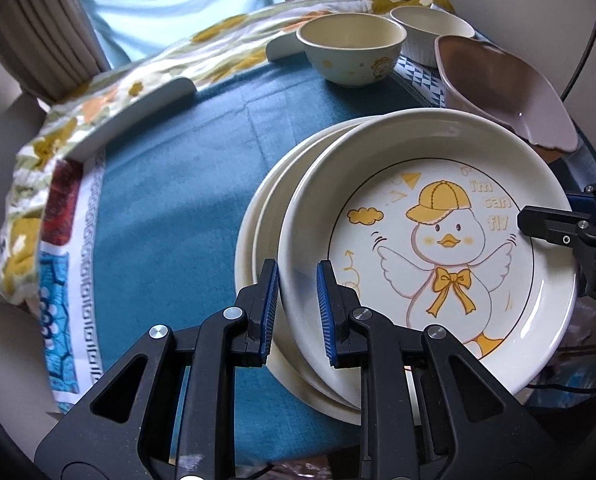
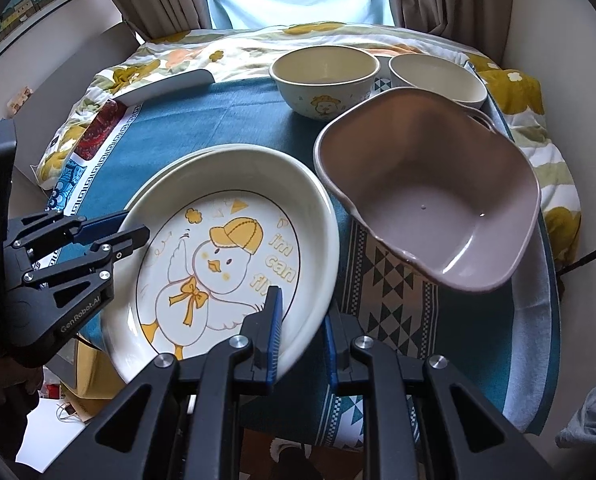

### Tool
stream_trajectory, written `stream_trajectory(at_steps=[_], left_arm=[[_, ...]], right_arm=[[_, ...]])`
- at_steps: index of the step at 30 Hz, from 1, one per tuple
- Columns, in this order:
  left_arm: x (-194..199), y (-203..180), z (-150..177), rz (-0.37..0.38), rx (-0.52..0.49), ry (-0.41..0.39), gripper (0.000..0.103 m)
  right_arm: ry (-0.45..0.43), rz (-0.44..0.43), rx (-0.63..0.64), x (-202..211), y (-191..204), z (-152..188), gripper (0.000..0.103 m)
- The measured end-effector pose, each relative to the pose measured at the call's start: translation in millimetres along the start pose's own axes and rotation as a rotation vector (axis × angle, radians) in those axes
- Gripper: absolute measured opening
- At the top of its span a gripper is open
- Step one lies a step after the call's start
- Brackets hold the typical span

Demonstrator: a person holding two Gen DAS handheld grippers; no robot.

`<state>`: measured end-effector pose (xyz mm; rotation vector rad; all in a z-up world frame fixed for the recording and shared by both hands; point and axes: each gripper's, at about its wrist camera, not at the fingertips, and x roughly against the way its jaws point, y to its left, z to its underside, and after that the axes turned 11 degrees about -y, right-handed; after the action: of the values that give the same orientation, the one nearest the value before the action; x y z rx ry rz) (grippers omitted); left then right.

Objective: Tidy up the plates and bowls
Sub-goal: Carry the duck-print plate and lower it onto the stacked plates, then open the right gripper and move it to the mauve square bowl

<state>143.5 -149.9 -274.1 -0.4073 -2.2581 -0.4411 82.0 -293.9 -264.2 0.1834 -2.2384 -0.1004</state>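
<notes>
A white duck plate (image 1: pixel 429 248) lies on top of a stack of white plates (image 1: pixel 258 232) on the blue cloth. My left gripper (image 1: pixel 297 300) straddles the duck plate's near rim, jaws slightly apart around it. My right gripper (image 2: pixel 302 332) straddles the opposite rim of the same plate (image 2: pixel 226 240), one finger inside, one outside. A mauve square bowl (image 2: pixel 429 196) sits to the right. A cream duck bowl (image 2: pixel 323 80) and a white bowl (image 2: pixel 437 78) stand at the back.
A white flat object (image 1: pixel 138 116) lies at the cloth's back left. The table is covered by a blue cloth (image 1: pixel 178 184) and a patterned mat (image 2: pixel 393 288). Curtains and a window are behind.
</notes>
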Motion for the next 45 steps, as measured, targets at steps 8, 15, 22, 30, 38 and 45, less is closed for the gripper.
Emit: stream_trajectory(at_steps=[8, 15, 22, 30, 38, 45], left_arm=[[1.9, -7.2, -2.5, -0.054, -0.077, -0.019, 0.017], [2.8, -0.8, -4.0, -0.058, -0.061, -0.021, 0.017], [6.4, 1.5, -6.1, -0.040, -0.036, -0.014, 0.017], [64.9, 14.6, -44.3, 0.003, 0.080, -0.107, 0.024], [110.1, -13.8, -101.1, 0.100, 0.063, -0.286, 0.103], [66.9, -43.9, -136.9, 0.278, 0.014, -0.196, 0.103]], right_arm=[[-0.002, 0.013, 0.031, -2.4, 2.0, -1.8, 0.017], [-0.001, 0.021, 0.041, -2.6, 2.5, -1.8, 0.017], [-0.003, 0.013, 0.025, 1.9, 0.6, -3.5, 0.017], [-0.128, -0.045, 0.014, 59.7, -5.1, -30.5, 0.017], [-0.208, -0.023, -0.101, 109.9, -52.5, -35.1, 0.068], [-0.206, 0.027, -0.279, 115.4, -100.1, -29.9, 0.103]])
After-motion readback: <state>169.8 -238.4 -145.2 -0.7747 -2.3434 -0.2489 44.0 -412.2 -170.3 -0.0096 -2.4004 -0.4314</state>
